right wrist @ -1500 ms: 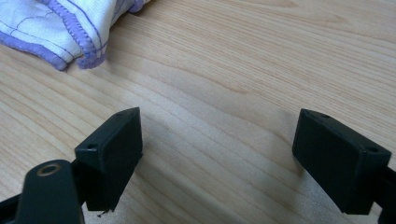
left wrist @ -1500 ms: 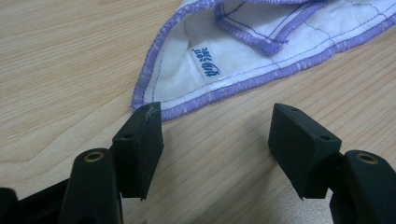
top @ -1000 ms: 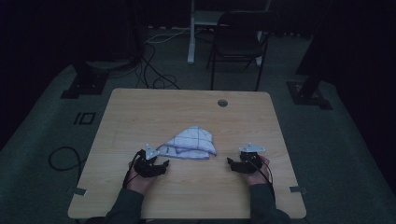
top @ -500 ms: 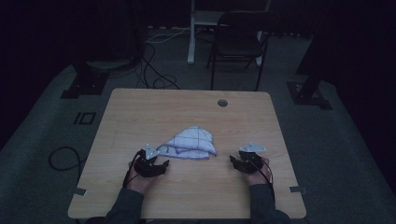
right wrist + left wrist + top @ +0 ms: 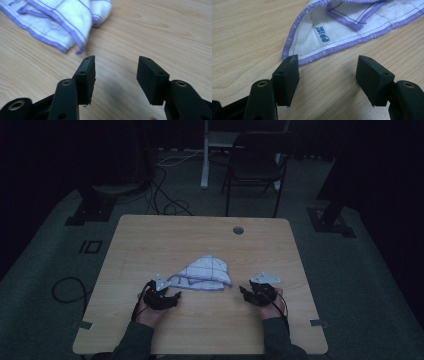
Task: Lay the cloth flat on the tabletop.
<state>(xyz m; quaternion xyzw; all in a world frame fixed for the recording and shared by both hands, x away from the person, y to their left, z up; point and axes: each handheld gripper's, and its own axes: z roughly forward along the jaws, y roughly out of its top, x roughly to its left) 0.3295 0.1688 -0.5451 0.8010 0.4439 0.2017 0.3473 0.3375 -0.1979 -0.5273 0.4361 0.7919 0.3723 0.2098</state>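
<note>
Both tongs stand released, jaws spread wide over bare wood. Left tongs [image 5: 328,72] sit just short of the crumpled cloth's [image 5: 352,27] purple-edged corner; right tongs [image 5: 116,75] rest near its other end, not touching it, on the surface [image 5: 200,235].

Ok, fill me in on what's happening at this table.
A person sits at a wooden table with a gripper in each hand. Between them lies a crumpled white cloth with purple edging. The left gripper is open, its jaws just short of the cloth's near corner. The right gripper is open too, over bare wood beside the cloth. Neither holds anything.
</note>
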